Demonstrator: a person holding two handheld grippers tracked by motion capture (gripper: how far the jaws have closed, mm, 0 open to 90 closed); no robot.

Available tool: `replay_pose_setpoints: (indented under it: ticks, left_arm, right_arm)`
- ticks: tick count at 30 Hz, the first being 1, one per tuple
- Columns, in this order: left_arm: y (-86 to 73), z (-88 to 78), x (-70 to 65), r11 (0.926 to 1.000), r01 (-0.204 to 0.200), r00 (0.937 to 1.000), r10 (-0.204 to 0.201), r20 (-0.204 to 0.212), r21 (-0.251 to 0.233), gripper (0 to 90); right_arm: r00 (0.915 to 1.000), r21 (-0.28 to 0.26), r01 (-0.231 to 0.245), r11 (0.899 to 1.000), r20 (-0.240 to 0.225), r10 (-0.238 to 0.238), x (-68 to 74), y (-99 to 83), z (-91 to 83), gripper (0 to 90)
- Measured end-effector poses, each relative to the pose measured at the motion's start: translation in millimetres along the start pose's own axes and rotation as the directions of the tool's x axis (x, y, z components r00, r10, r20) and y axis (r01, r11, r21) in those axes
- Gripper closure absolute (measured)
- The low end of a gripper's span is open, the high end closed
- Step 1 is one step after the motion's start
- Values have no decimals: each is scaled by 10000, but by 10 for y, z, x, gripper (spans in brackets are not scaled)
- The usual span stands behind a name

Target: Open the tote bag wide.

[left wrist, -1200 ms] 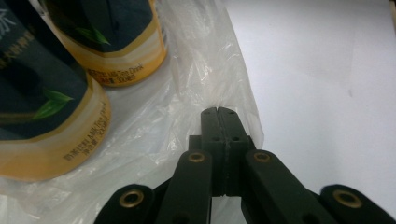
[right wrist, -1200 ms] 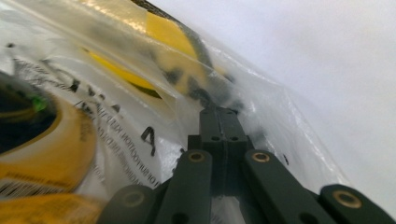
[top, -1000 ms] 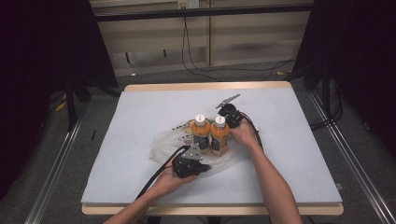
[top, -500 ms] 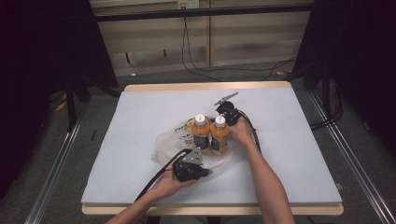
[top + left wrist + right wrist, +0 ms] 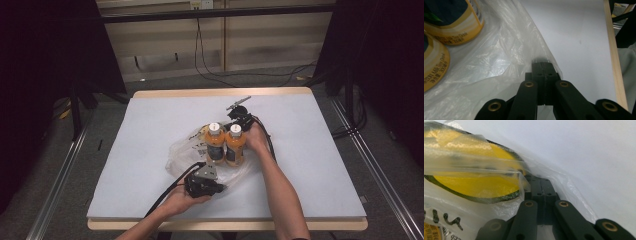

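Observation:
Two orange drink bottles (image 5: 225, 146) with white caps stand upright side by side in an open clear plastic bag (image 5: 180, 156) near the table's middle. My left gripper (image 5: 222, 188) sits at the bag's near side. In the left gripper view its jaws (image 5: 542, 65) are shut on a fold of the bag's film (image 5: 499, 62), with the bottles' bases (image 5: 454, 22) at the upper left. My right gripper (image 5: 235, 121) is behind the bottles, and its jaws (image 5: 540, 181) are shut on the bag's edge (image 5: 564, 182). A yellow label with a dark rim (image 5: 474, 182) shows through the film.
The white table top (image 5: 310, 150) has a wooden rim (image 5: 225, 93). Each gripper trails a black cable (image 5: 167, 197) across the table. Dark stands and floor cables lie beyond the far edge.

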State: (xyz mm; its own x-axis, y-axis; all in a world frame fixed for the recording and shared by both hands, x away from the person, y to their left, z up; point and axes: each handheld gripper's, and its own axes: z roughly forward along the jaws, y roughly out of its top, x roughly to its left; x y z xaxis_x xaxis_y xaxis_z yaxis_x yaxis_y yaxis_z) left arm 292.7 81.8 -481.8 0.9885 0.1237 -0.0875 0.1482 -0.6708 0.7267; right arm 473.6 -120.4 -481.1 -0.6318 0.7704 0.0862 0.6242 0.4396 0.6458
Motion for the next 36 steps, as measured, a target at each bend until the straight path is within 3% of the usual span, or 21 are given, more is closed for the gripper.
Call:
replay_pose_setpoints:
  ticks: [1,10,13,16,18,19,20,21,22,23,25,27,36]
  left_arm:
    - [7,-11,-10,9998,5,10000,-4,-23,190,900]
    - [5,-1,-69,9999,-107,9998,106,137,107,900]
    - [10,-6,-87,9997,-125,9996,120,240,226,900]
    - [3,6,-105,10000,13,9994,-15,352,48,900]
    - [27,-8,-105,9993,-78,9996,68,263,364,900]
    - [25,5,-117,9998,-26,9996,21,288,182,900]
    - [37,-3,-116,9995,-24,9996,15,293,316,900]
    - [40,-11,-98,9988,87,9991,-107,402,477,900]
    - [28,3,-95,9993,277,9986,-288,447,236,900]
    - [37,-12,-79,9989,155,9991,-172,388,446,900]
    - [24,9,-77,9994,332,9984,-335,460,90,900]
    - [30,-3,-63,9991,417,9979,-418,492,33,900]
    - [103,-135,-45,9958,576,9980,-556,297,-710,900]
  right_arm:
    - [10000,-33,4,10000,-26,-4,-11,4,6,900]
    - [9968,276,338,9990,718,-357,44,89,53,900]
    - [9983,147,26,9999,589,-35,17,80,54,900]
    - [9974,121,61,9999,718,-70,17,96,69,900]
    - [9974,165,-46,9999,724,34,5,113,74,900]
    - [9973,135,-50,9999,734,40,-2,116,78,900]
    - [9970,131,-194,9997,751,183,-11,117,79,900]
    - [9965,27,-438,9990,708,435,-21,119,85,900]
    - [9964,-3,-577,9983,618,577,-36,114,81,900]
    - [9970,-67,-623,9980,455,625,-46,108,79,900]
    - [9976,-180,-684,9975,124,687,-50,85,58,900]
    - [9974,-432,-693,9967,-237,684,-47,65,30,900]
    - [9917,-1220,-815,9892,-1086,683,8,82,-256,900]
